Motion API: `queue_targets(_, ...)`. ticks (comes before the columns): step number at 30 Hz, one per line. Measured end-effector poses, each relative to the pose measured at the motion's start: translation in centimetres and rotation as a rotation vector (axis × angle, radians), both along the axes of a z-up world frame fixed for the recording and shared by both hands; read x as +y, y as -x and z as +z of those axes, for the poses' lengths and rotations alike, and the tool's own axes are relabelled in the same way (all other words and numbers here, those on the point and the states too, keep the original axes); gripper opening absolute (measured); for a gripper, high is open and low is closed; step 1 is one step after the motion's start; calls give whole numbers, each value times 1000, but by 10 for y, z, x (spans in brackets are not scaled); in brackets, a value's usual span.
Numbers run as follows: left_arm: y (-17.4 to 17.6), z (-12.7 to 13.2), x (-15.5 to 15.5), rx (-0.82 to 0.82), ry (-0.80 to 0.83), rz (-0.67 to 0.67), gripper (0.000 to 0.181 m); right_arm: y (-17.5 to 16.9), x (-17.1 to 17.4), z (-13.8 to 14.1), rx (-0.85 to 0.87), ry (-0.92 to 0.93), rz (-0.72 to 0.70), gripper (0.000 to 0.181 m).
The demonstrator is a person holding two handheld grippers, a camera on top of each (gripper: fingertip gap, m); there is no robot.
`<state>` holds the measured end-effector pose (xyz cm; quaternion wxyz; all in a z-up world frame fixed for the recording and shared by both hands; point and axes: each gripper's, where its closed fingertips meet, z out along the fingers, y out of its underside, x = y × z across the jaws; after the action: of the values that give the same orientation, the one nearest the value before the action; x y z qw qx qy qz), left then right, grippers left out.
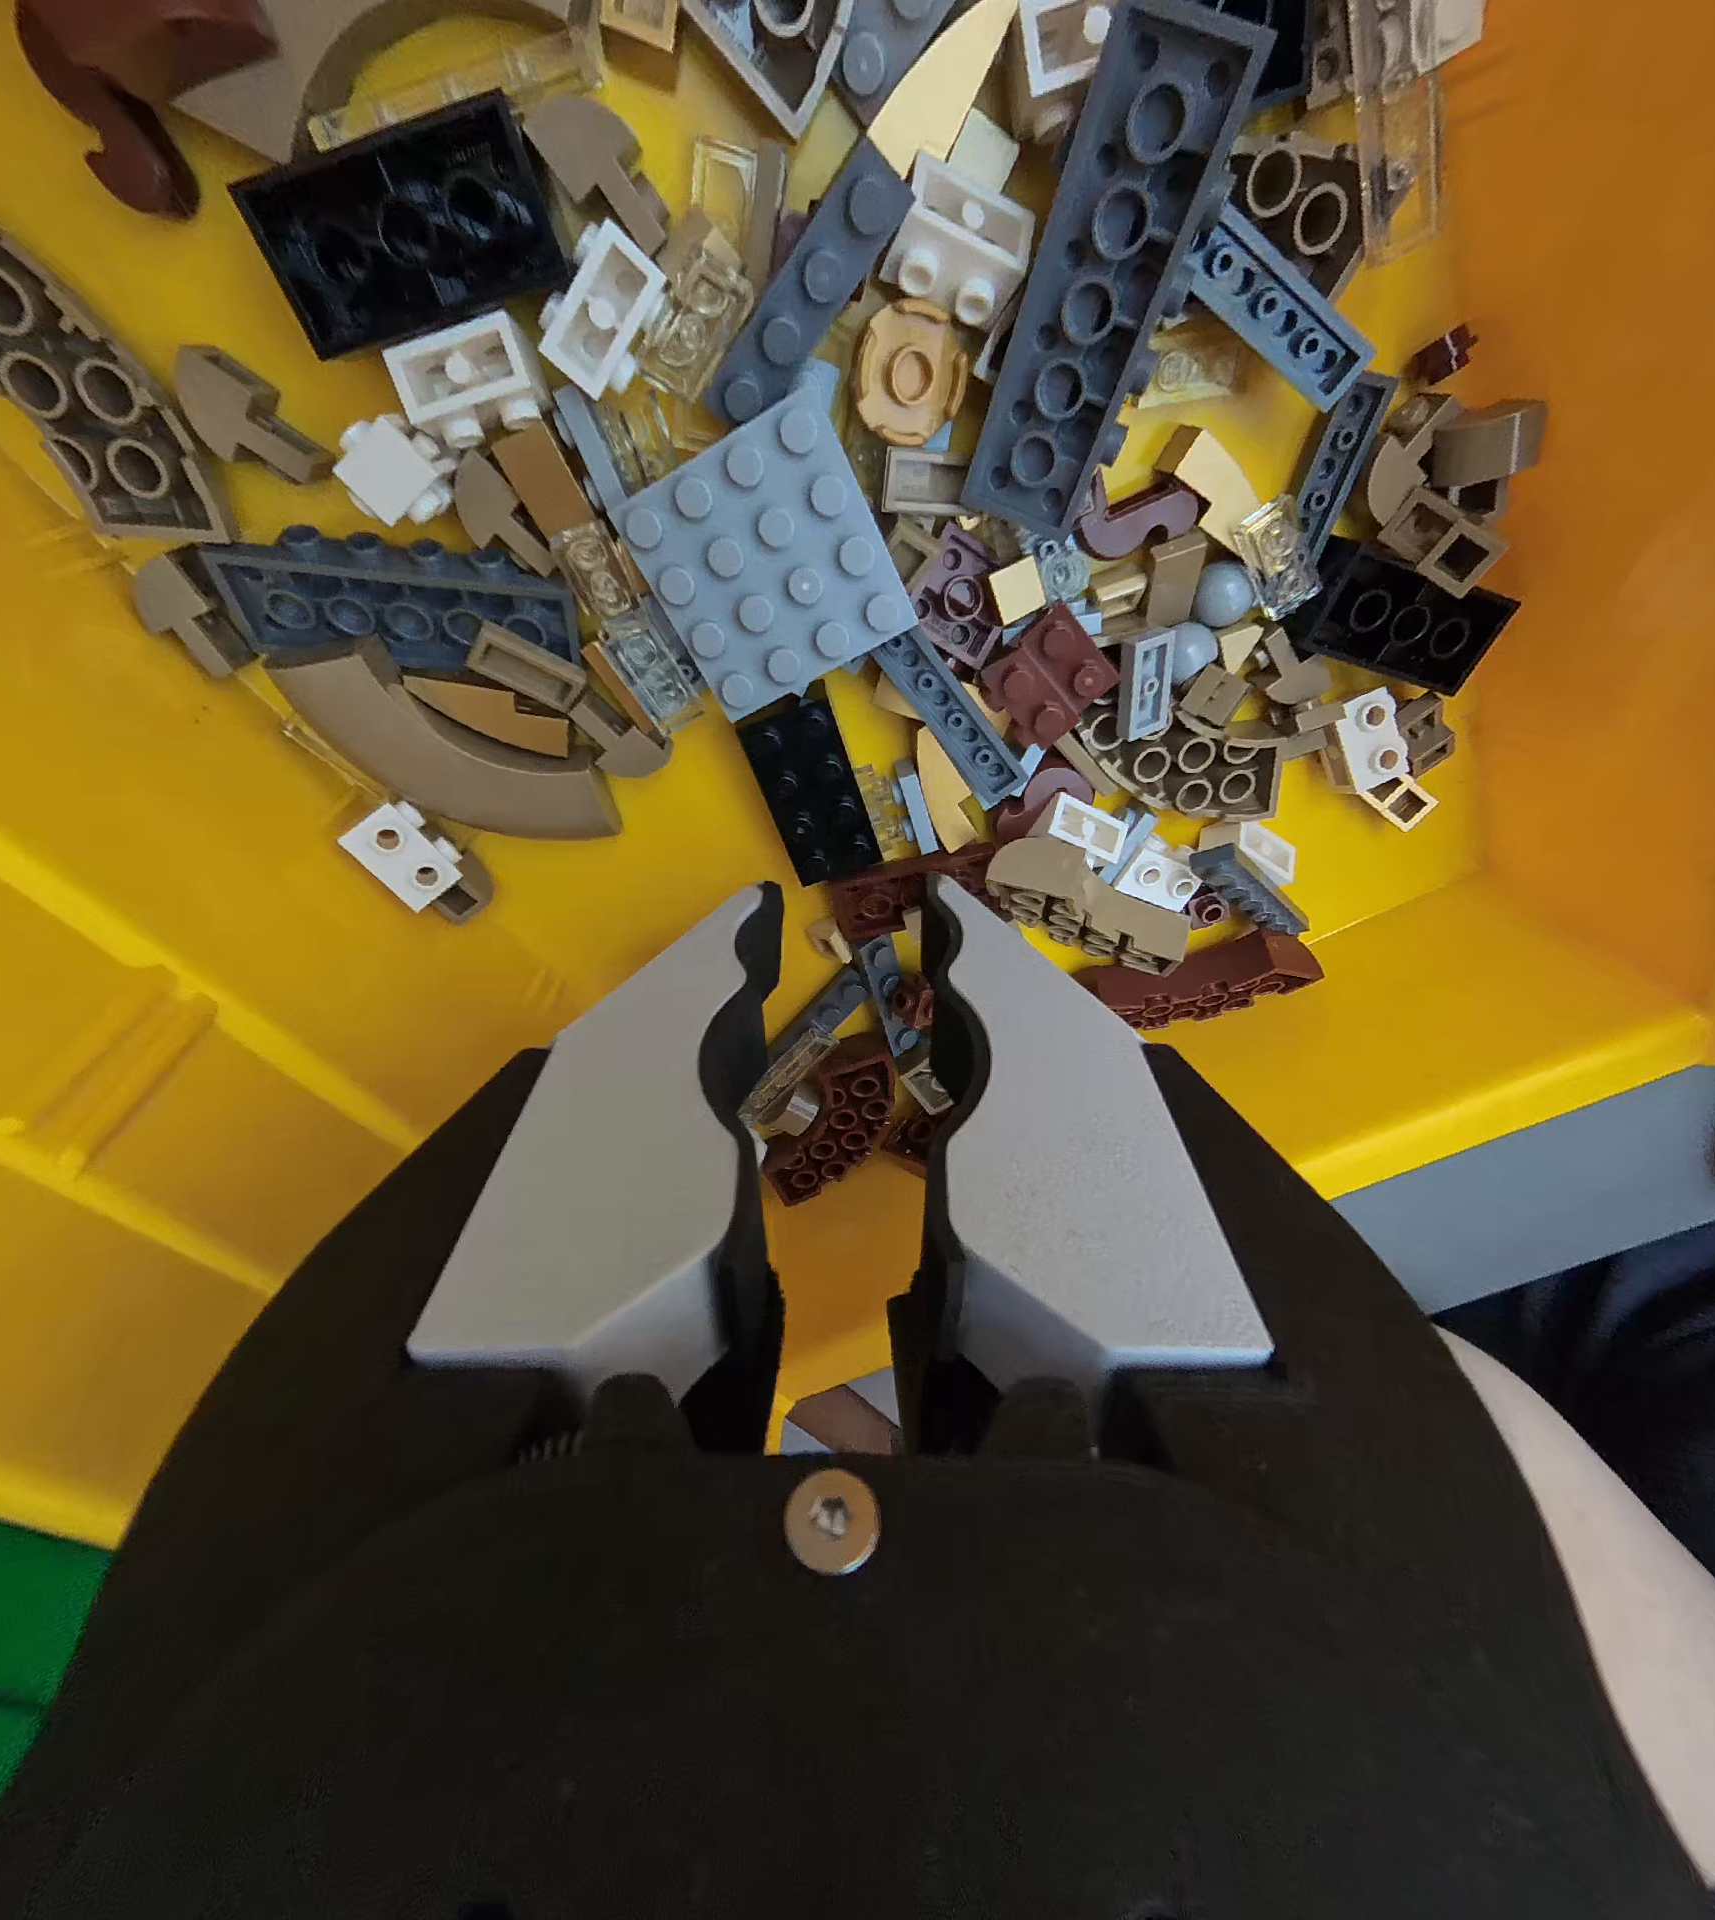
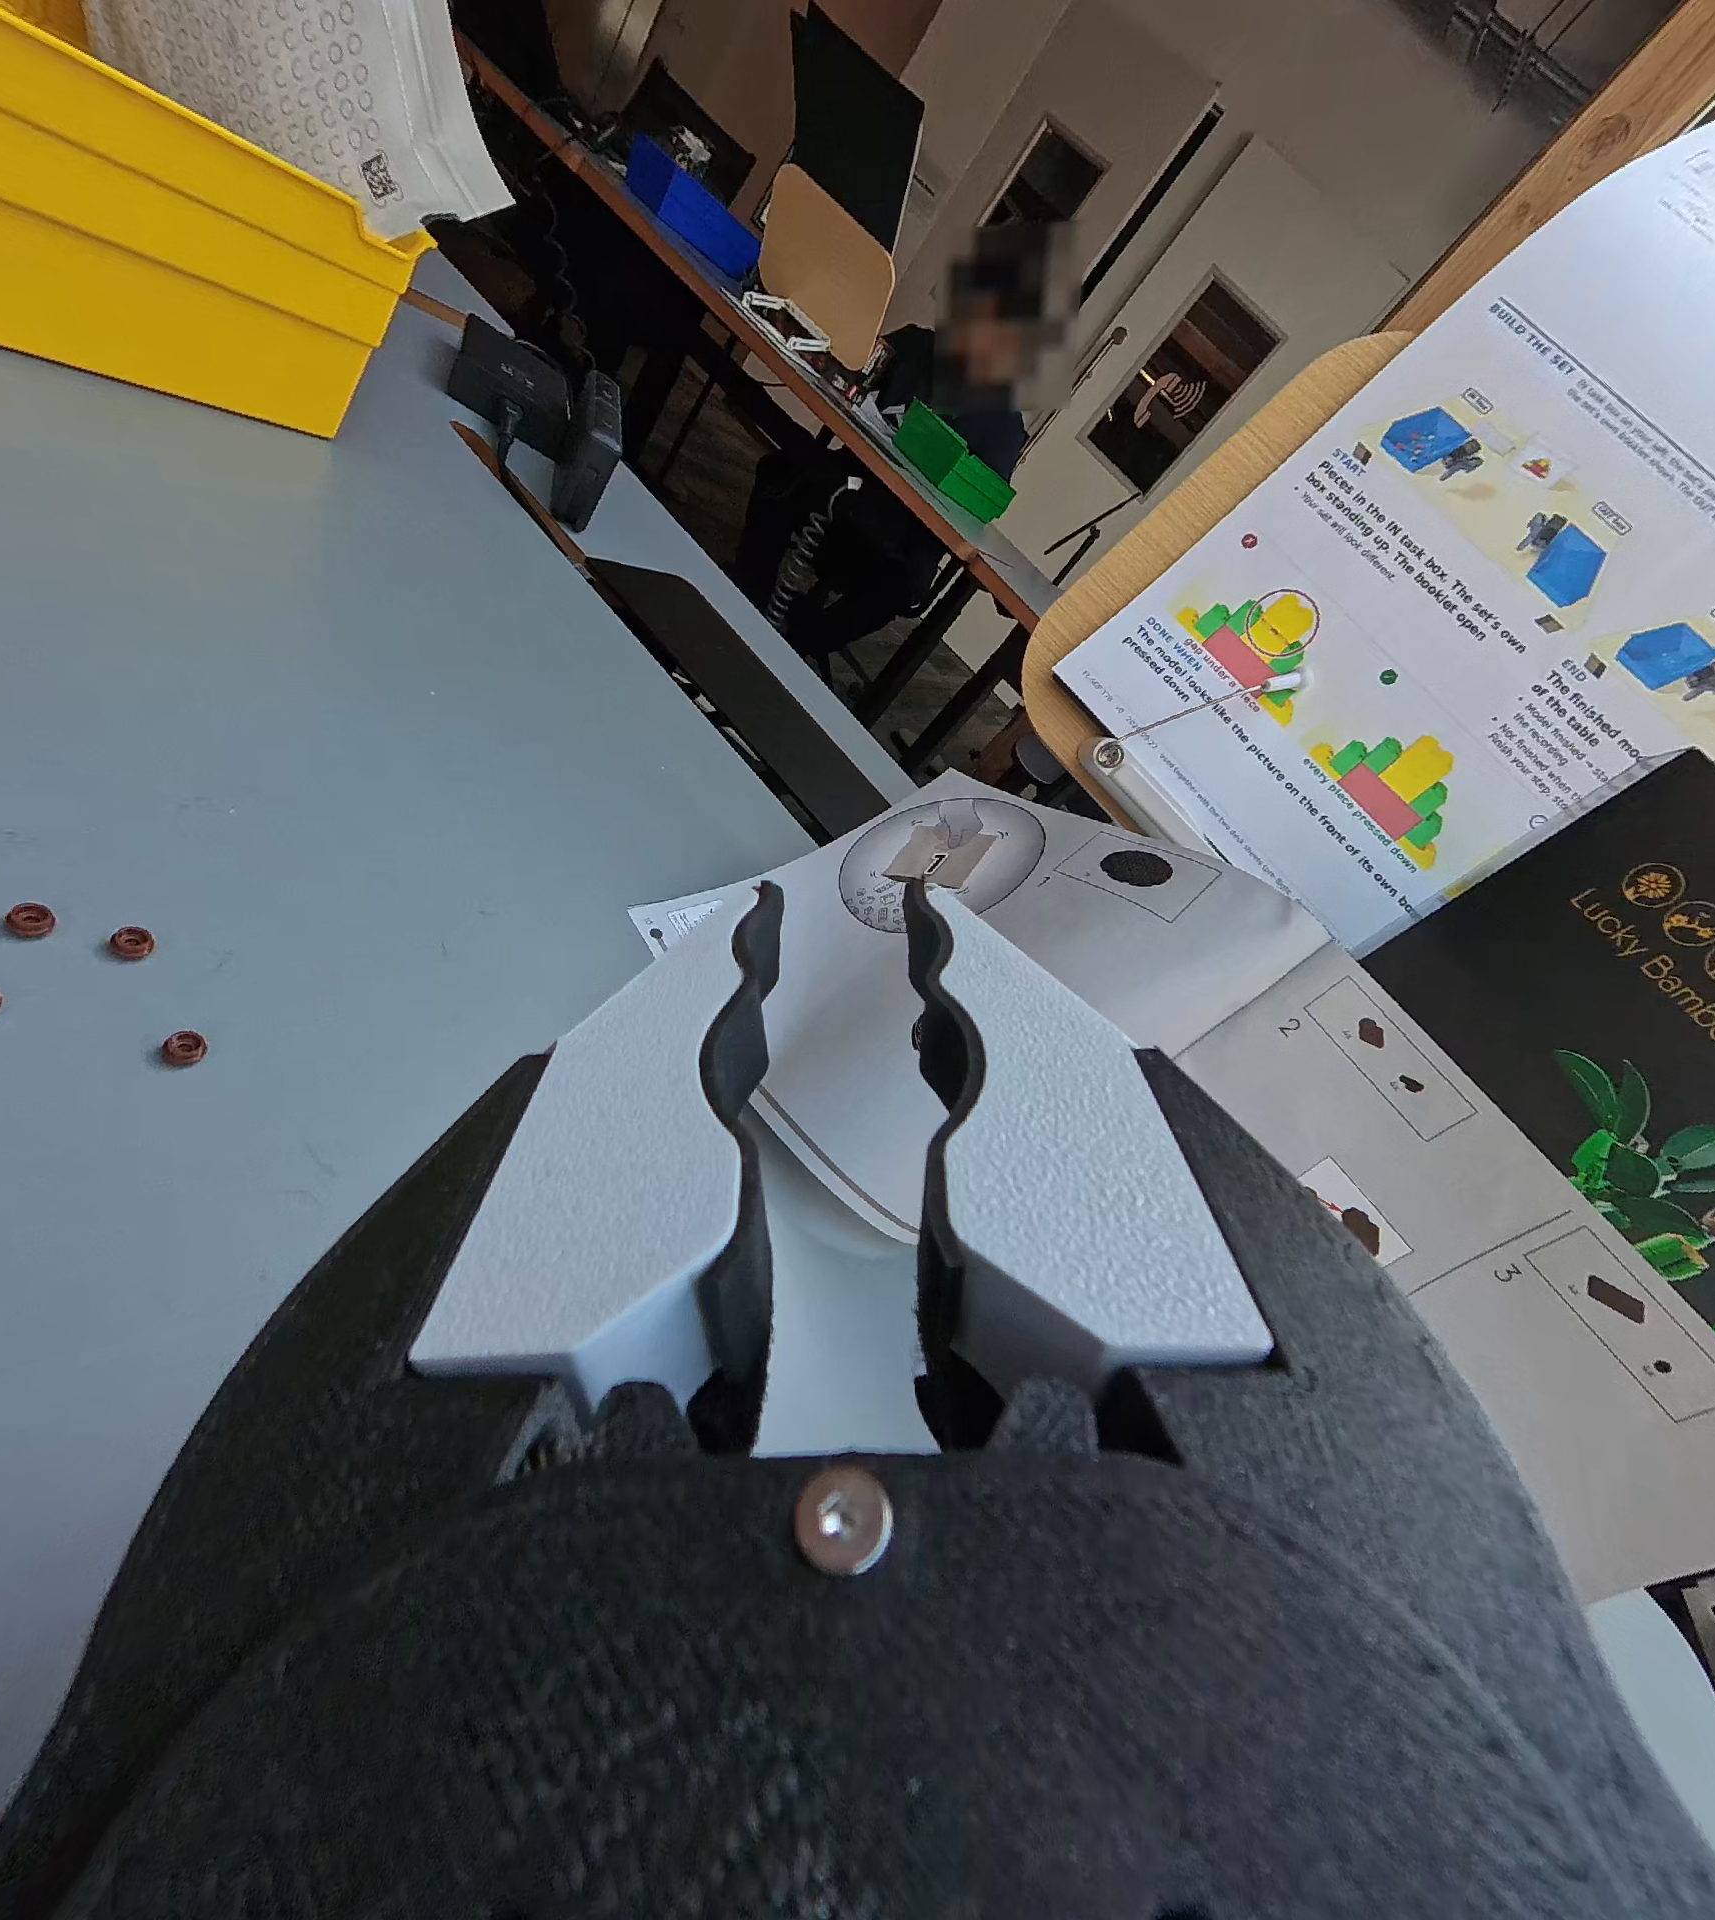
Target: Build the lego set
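In the left wrist view, a yellow bin (image 1: 105, 935) holds a heap of loose lego pieces in grey, black, tan, white, brown and clear. A light grey square plate (image 1: 765, 566) lies in the middle of the heap. My left gripper (image 1: 848, 904) is open and empty, hovering over brown pieces (image 1: 837, 1132) at the near edge of the heap. In the right wrist view, my right gripper (image 2: 837, 899) is open and empty above the open instruction booklet (image 2: 1123, 935). Several small brown round pieces (image 2: 131, 942) lie on the grey table (image 2: 261, 675) to its left.
Stacked yellow bins (image 2: 126, 260) stand at the table's far left. A dark set box (image 2: 1684, 1049) and a printed instruction sheet (image 2: 1518, 561) are at the right. A power adapter (image 2: 541, 405) sits at the table's far edge. A person sits at another table behind. About 50 cm separates my left fingertips from my right. The light grey square plate (image 1: 765, 566) lies some 6 cm from my left tips, 45 cm from my right tips.
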<state>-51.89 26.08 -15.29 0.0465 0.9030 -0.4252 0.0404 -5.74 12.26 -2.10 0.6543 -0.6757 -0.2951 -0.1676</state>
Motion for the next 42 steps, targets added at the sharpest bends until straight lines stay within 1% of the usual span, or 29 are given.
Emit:
queue_targets(2,-2,-1,-2,-29,39,45,20,1,0,-1,-12,3,0,24)
queue_targets(7,2,-1,-6,-66,85,90,21,5,1,-3,-27,13,9,24)
queue_targets(11,9,-2,-7,-65,83,82,21,7,2,-6,-33,24,13,24)
queue_targets(14,9,-2,-6,-91,88,81,14,7,2,-7,-35,28,15,24)
queue_targets(15,7,-2,-7,-109,100,79,9,8,2,-8,-35,28,15,24)
queue_targets(23,8,1,-6,-129,83,52,4,7,4,-11,-40,38,13,24)
queue_targets(26,8,9,-3,-134,45,69,0,8,4,-12,-46,43,15,24)
queue_targets(32,9,30,2,-142,-61,64,0,9,4,-13,-60,46,15,24)
queue_targets(36,4,59,7,-199,-183,64,0,11,4,-13,-65,45,17,24)
queue_targets(38,-6,78,10,-265,-255,60,0,11,4,-14,-69,48,19,24)
queue_targets(39,-12,84,6,-304,-253,48,0,11,4,-15,-70,51,19,24)
queue_targets(40,-15,85,0,-317,-237,34,0,12,4,-15,-73,53,18,24)
queue_targets(42,-6,74,-4,-237,-222,27,0,12,5,-16,-78,55,18,24)
